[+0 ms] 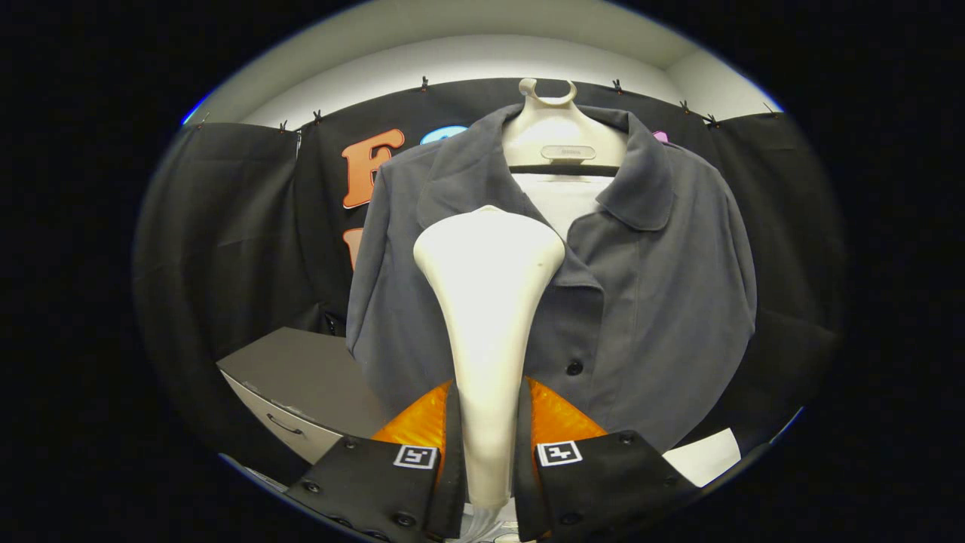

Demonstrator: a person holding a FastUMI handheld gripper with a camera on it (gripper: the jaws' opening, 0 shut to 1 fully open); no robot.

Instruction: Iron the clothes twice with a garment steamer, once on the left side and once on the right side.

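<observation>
A grey button-up shirt hangs on a cream hanger just ahead of me, its collar open. My gripper is shut on the white garment steamer. Both black fingers press on its narrow handle. The steamer stands upright between the fingers. Its wide head rests against the shirt's left front panel, level with the chest and just below the collar. A black button shows on the placket to the right of the handle. The shirt's lower hem is hidden behind my fingers.
A grey cabinet with a drawer handle stands low to the left of the shirt. A white sheet lies low on the right, behind my right finger. Black cloth walls close the booth behind and on both sides.
</observation>
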